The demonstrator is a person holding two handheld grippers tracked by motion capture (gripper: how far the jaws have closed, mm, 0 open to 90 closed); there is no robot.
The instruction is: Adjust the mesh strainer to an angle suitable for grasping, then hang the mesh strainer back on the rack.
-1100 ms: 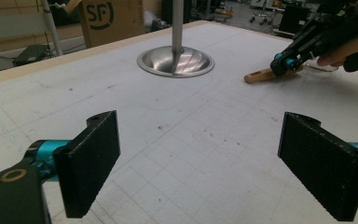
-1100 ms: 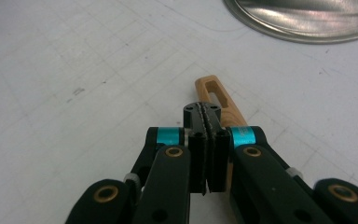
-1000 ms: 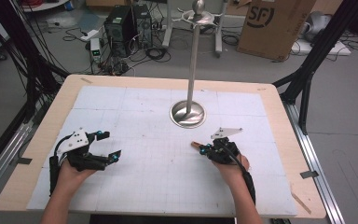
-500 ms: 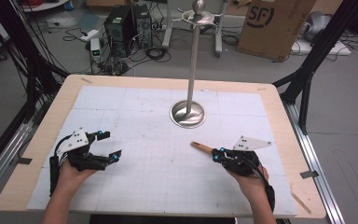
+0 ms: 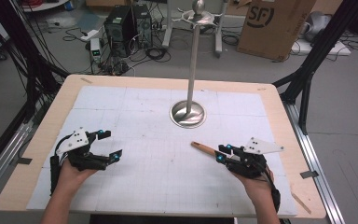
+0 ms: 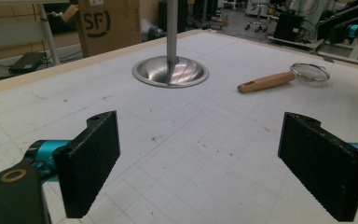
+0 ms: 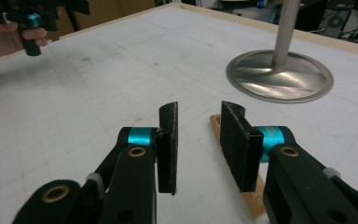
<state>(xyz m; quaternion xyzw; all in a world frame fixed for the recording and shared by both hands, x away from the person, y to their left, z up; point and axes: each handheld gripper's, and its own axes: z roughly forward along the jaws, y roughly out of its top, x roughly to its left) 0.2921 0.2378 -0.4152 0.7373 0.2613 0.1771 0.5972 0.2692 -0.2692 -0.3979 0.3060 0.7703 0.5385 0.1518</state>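
Observation:
A small strainer lies on the white mat right of centre, with a wooden handle (image 5: pixel 202 148) (image 6: pixel 265 82) and a wire mesh bowl (image 6: pixel 310 72). My right gripper (image 5: pixel 220 154) (image 7: pixel 199 112) hovers over its bowl end, open with a narrow gap and nothing between the jaws. The handle (image 7: pixel 214 125) runs out from beneath the right jaw toward the metal stand. My left gripper (image 5: pixel 111 144) (image 6: pixel 198 163) rests at the mat's left side, jaws wide open and empty, pointing toward the strainer.
A metal stand with a round dished base (image 5: pixel 188 114) (image 6: pixel 170 72) (image 7: pixel 279 77) and a tall pole (image 5: pixel 193 60) rises at the table's far centre. The wooden table edge (image 5: pixel 289 121) frames the mat. Boxes, cables and computers sit on the floor beyond.
My right gripper has slid right and a little nearer along the strainer, uncovering more of the handle. The strainer and the left gripper have stayed put.

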